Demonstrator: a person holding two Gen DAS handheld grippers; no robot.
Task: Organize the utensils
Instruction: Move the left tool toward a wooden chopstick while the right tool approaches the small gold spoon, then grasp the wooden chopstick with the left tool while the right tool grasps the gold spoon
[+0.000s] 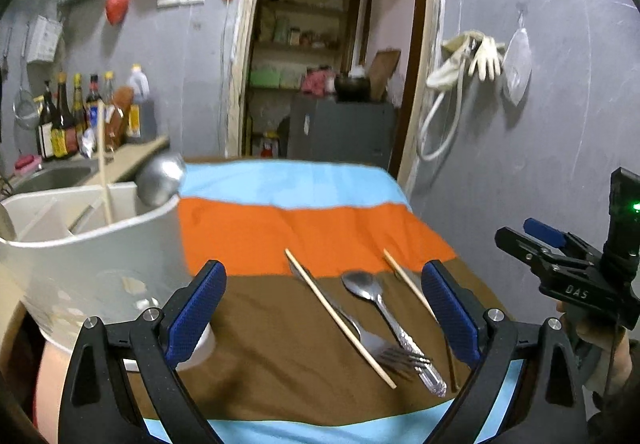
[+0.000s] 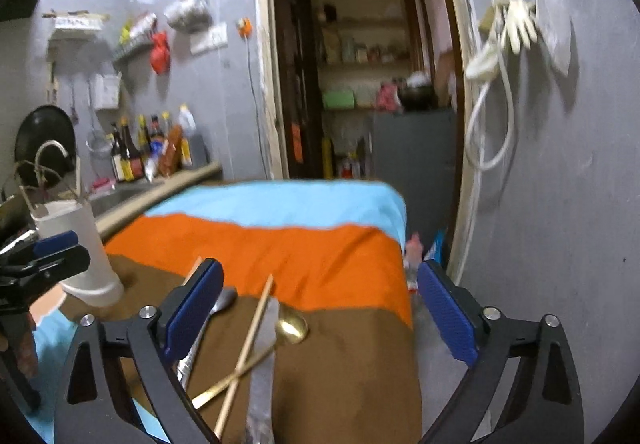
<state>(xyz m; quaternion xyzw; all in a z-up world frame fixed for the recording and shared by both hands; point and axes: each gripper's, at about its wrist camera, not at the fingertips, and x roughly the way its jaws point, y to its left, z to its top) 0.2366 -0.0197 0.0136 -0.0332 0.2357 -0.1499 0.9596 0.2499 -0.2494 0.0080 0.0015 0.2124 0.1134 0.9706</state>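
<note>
Both grippers are hovering over a table covered with a striped cloth (image 1: 304, 220) in blue, orange and brown bands. The left gripper (image 1: 324, 308) is standing with its blue-padded fingers (image 1: 196, 308) spread wide and nothing between the pads; beneath and beyond them, loose utensils are lying on the brown band: a silver spoon (image 1: 384, 308) with its bowl pointing away, a fork (image 1: 400, 356) crossing under its handle, a long chopstick (image 1: 340, 318) lying diagonally to the left of the spoon, and a second chopstick (image 1: 408, 284) running up against the right finger. To the left, a white utensil holder (image 1: 92, 256) is sitting on the cloth, already carrying a chopstick and a metal ladle (image 1: 160, 180) leaning against its rim. The right gripper (image 2: 320, 312) is also holding its fingers (image 2: 448, 312) widely apart, gripping nothing. Under it, a knife (image 2: 264, 356), a gold spoon (image 2: 292, 328) and a chopstick (image 2: 248, 348) are lying crossed on the brown band, and a silver spoon (image 2: 222, 302) is showing beside the left finger. The holder (image 2: 84, 256) is standing well off to the left, behind the other gripper (image 2: 40, 256).
</note>
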